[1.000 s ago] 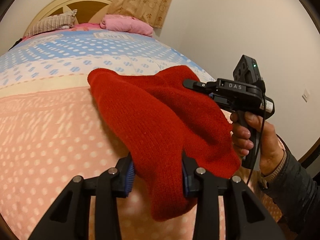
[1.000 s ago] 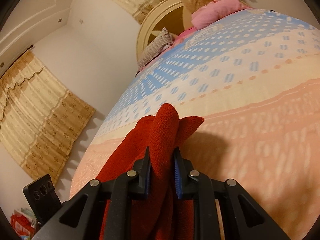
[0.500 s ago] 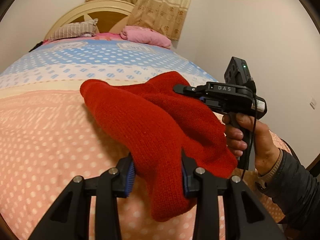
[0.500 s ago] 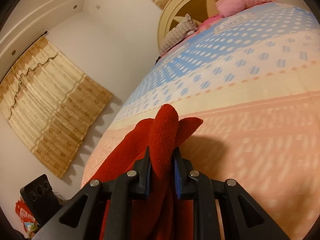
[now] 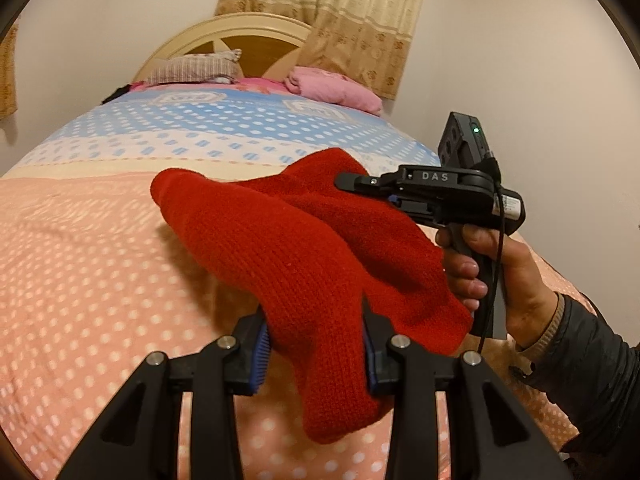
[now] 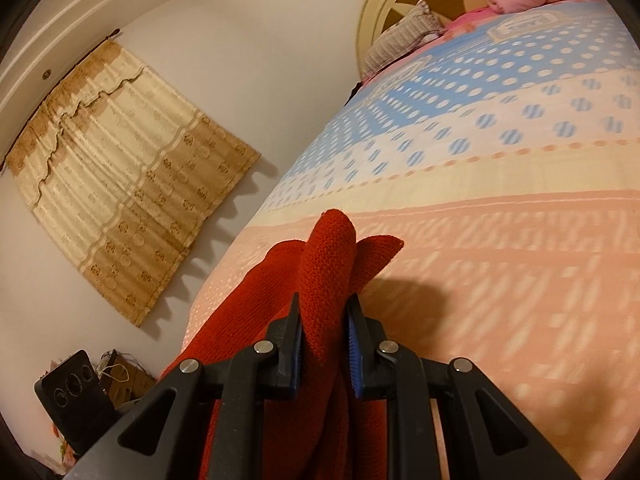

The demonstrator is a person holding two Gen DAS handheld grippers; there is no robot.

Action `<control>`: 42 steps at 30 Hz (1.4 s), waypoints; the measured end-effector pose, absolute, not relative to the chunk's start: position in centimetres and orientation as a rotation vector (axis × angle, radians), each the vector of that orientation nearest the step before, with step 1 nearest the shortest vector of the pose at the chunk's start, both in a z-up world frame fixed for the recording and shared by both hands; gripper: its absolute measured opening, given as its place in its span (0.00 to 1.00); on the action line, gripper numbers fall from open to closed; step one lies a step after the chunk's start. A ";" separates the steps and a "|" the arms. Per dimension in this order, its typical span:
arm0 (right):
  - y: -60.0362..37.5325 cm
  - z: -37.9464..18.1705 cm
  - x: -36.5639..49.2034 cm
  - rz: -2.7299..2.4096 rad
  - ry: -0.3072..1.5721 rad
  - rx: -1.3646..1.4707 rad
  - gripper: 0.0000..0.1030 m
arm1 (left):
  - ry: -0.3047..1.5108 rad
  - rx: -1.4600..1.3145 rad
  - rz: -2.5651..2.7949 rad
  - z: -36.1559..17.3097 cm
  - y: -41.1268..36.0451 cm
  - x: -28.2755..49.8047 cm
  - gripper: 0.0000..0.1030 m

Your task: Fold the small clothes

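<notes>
Left gripper (image 5: 316, 344) clamped on a thick fold of the red knit garment (image 5: 304, 248), cloth bulging between the blue pads (image 5: 261, 354) and hanging below them. Garment held up off the dotted bedspread (image 5: 92, 264), stretched across to the right gripper (image 5: 352, 182), whose tips are buried in the far edge; can't see its jaws. Right hand (image 5: 500, 272) wraps the black handle, dark sleeve (image 5: 592, 368) at frame edge. Behind: striped pillow (image 5: 192, 68), pink pillow (image 5: 336, 88), rounded headboard (image 5: 240, 38), beige curtain (image 5: 352, 20)
</notes>
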State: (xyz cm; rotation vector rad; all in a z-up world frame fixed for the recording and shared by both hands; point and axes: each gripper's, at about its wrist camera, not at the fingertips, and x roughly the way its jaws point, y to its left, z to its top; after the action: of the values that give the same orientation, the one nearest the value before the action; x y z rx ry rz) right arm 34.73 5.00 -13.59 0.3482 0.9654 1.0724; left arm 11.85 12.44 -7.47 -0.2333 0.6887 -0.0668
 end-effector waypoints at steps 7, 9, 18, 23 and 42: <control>9.5 -14.2 34.0 1.121 0.991 0.298 0.18 | 0.690 -0.200 0.014 -8.5 13.7 10.5 0.37; 10.5 -14.6 33.8 1.133 1.006 0.285 0.18 | 0.695 -0.190 0.024 -8.9 13.9 10.0 0.37; 11.9 -16.9 33.4 1.112 1.051 0.257 0.18 | 0.771 -0.142 0.061 -12.0 13.6 8.5 0.44; 11.5 -17.7 34.0 1.073 1.075 0.244 0.18 | 0.804 -0.178 0.070 -12.9 13.7 8.2 0.59; 9.6 -14.4 31.1 0.940 0.916 0.050 0.24 | 0.719 -0.096 0.301 -12.0 17.6 9.8 0.90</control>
State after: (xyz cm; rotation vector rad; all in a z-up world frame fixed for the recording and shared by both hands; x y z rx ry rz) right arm 31.07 9.61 -14.44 0.0502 0.9158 0.9403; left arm 9.79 17.56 -12.01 -0.0956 0.7193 0.3013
